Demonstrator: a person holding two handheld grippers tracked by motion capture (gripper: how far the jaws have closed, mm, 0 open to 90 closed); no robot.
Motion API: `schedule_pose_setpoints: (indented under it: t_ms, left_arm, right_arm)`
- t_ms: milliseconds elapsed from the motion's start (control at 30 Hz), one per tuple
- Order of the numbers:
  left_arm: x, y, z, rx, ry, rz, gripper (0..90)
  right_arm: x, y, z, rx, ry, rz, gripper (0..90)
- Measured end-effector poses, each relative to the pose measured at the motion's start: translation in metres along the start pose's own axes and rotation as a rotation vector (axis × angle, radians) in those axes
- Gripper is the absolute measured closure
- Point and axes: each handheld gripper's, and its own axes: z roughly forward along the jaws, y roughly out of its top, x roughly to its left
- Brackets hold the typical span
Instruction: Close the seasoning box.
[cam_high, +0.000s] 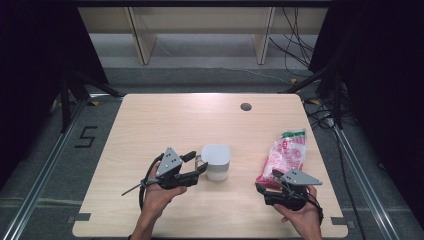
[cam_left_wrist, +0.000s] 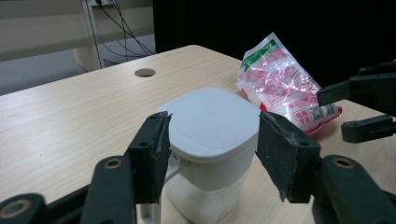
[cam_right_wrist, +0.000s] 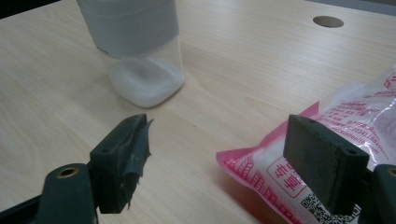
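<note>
Jar (cam_high: 217, 162): a small container with rounded corners, standing upright near the middle of the table (cam_high: 165, 117), just right of the left gripper (cam_high: 194, 164). Its upper part is an opaque, pale grey-white lid with a slightly domed, rounded-square top and a raised rim; the lid's skirt covers the upper part of the body. Below the skirt the body is clear, and a layer of white powder or grains lies in the bottom, best seen in the right gripper view (cam_right_wrist: 142, 74). A pale handle-like loop shows on the side facing the left gripper in the left gripper view, though its form cannot be told fully.

Left gripper, in its own view (cam_left_wrist: 212, 149): jaws spread, one on each side of the lid (cam_left_wrist: 212, 119). The left pad lies at the lid's edge, while a narrow gap shows beside the right pad; whether the left pad touches cannot be told. No squeeze is evident.

Right gripper (cam_high: 267, 181): held near the table's front right, jaws spread and empty. In its own view (cam_right_wrist: 233, 154) the right jaw stands over the near corner of the bag (cam_right_wrist: 345, 154). The bag (cam_high: 284, 156) is a crinkled pink-and-white packet with a green top band, lying flat well to the right of the jar.
</note>
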Motion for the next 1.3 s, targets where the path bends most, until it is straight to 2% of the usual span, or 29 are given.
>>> schedule_pose_setpoints:
  t_ms: [67,100,167,233,267,300,367,400,433,467,533,567,600,633,700,733,800,900,967,1000,1033,1067,1133,1167,1233,1267,1300]
  left_arm:
    - [0.0,-0.003,-0.001,0.007,-0.006,0.007,41.8]
    - [0.001,-0.003,-0.001,0.009,-0.006,0.022,41.1]
    - [0.0,-0.006,-0.002,0.018,0.006,0.005,39.4]
    - [0.001,-0.008,-0.002,0.022,0.01,0.014,38.8]
    - [0.001,-0.008,-0.002,0.022,0.01,0.014,38.5]
    - [0.0,-0.009,-0.004,0.022,0.017,0.007,38.1]
    - [0.0,-0.01,-0.004,0.022,0.02,0.009,37.8]
    - [0.0,-0.011,-0.006,0.025,0.022,0.024,37.3]
    - [0.0,-0.012,-0.005,0.02,0.017,0.018,36.6]
    - [0.0,-0.013,-0.007,0.032,0.023,0.027,35.9]
    - [-0.001,-0.016,-0.008,0.035,0.025,0.006,35.3]
    - [-0.001,-0.016,-0.008,0.039,0.029,0.009,35.0]
    - [-0.001,-0.017,-0.009,0.038,0.031,0.006,34.7]
    - [0.0,-0.018,-0.009,0.031,0.022,0.001,34.6]
    - [0.0,-0.019,-0.01,0.035,0.025,0.002,34.0]
    - [0.0,-0.019,-0.011,0.043,0.031,0.018,33.7]
    - [-0.002,-0.021,-0.012,0.045,0.036,0.002,33.1]
    - [-0.003,-0.023,-0.012,0.043,0.029,0.009,32.3]
    - [-0.004,-0.025,-0.014,0.043,0.031,0.007,32.0]
    - [-0.004,-0.025,-0.015,0.047,0.041,0.004,31.9]
    - [-0.005,-0.026,-0.015,0.044,0.041,0.005,31.8]
    - [-0.005,-0.027,-0.015,0.045,0.04,0.006,31.7]
    - [-0.007,-0.028,-0.016,0.046,0.041,0.008,31.5]
    - [-0.006,-0.029,-0.015,0.042,0.032,0.021,31.5]
    - [-0.008,-0.031,-0.016,0.056,0.042,0.015,31.2]
    - [-0.008,-0.032,-0.015,0.052,0.031,0.015,31.1]
    - [-0.009,-0.033,-0.015,0.059,0.04,0.018,30.7]
  right_arm:
    - [-0.002,0.0,0.0,-0.004,0.0,-0.033,23.3]
    - [-0.002,0.0,0.001,-0.003,-0.002,-0.024,23.3]
    - [-0.002,0.0,0.001,-0.004,-0.006,-0.032,23.3]
    - [-0.002,0.0,0.002,-0.006,0.001,-0.045,23.3]
    - [-0.002,0.0,0.002,-0.006,0.001,-0.045,23.3]
    - [0.001,0.0,0.002,0.0,0.013,-0.007,23.3]
    - [0.001,0.0,0.002,-0.002,0.015,-0.01,23.3]
    - [0.0,0.0,0.002,-0.001,0.016,-0.014,23.3]
    - [0.0,-0.001,0.001,-0.001,0.017,-0.018,23.2]
    - [0.0,-0.001,0.002,-0.001,0.02,-0.017,23.1]
    - [0.0,0.0,0.002,-0.006,0.023,-0.021,23.1]
    - [-0.002,0.0,0.002,0.001,0.032,-0.05,23.0]
    - [-0.002,0.0,0.002,0.004,0.028,-0.041,22.8]
    - [-0.003,0.0,0.003,-0.003,0.016,-0.061,22.8]
    - [-0.002,0.0,0.005,-0.013,0.022,-0.077,22.8]
    - [-0.001,-0.001,0.004,0.002,0.033,-0.052,22.8]
    - [0.0,-0.001,0.005,-0.001,0.035,-0.045,22.7]
    - [0.001,-0.001,0.006,0.004,0.041,-0.049,22.7]
    - [0.001,0.0,0.005,0.005,0.022,-0.079,22.7]
    - [0.005,-0.001,0.006,0.01,0.039,-0.036,22.7]
    - [0.003,0.0,0.006,0.005,0.04,-0.058,22.7]
    - [0.002,0.0,0.006,-0.01,0.017,-0.084,22.7]
    - [0.002,0.0,0.006,-0.009,0.017,-0.084,22.7]
    - [0.002,0.0,0.006,-0.009,0.016,-0.085,22.7]
    - [0.002,0.0,0.006,-0.009,0.015,-0.084,22.7]
    - [0.003,0.0,0.006,0.001,0.039,-0.06,22.7]
    - [0.003,0.0,0.006,-0.005,0.032,-0.07,22.7]
